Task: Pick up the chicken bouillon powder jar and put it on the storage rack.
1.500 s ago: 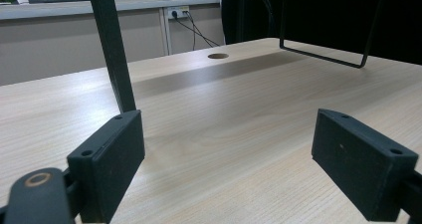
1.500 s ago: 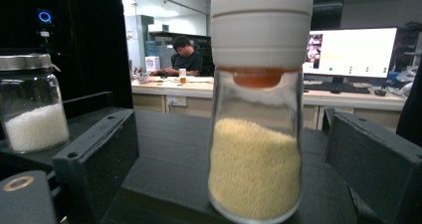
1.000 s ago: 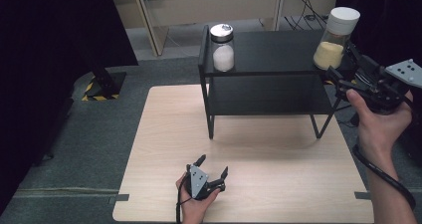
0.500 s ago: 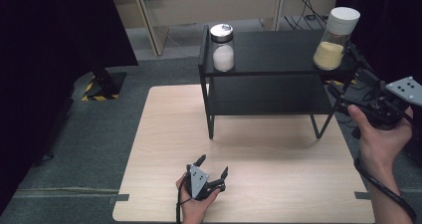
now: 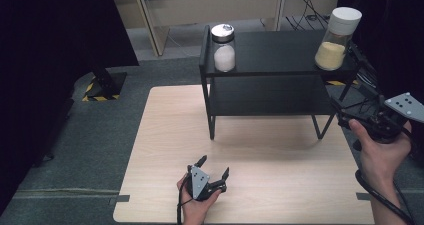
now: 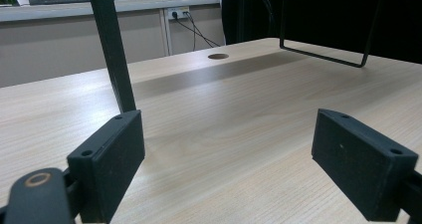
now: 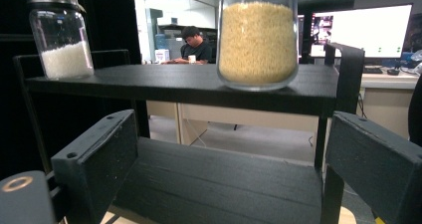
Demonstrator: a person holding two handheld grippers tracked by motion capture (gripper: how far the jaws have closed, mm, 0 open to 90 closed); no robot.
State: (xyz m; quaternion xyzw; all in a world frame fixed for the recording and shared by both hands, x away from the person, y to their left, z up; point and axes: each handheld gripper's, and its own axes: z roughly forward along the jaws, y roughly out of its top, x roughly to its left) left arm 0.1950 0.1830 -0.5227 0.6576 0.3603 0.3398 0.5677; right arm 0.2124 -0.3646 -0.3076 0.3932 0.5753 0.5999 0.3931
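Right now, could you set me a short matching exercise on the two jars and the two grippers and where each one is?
Things:
1. white jar
2. yellow jar
3. left gripper
4. right gripper

Places:
A. right end of the top shelf
B. low over the table, near its front edge
C. left end of the top shelf
D. off the table's right edge, beside the rack

Pairs: 1-C, 2-A, 3-B, 4-D

Two jars on shelf (image 5: 280,50) top: white-filled jar (image 5: 223,48) left, yellow-filled jar (image 5: 338,39) right; right hand-held gripper (image 5: 350,119) off desk (image 5: 165,145) edge.
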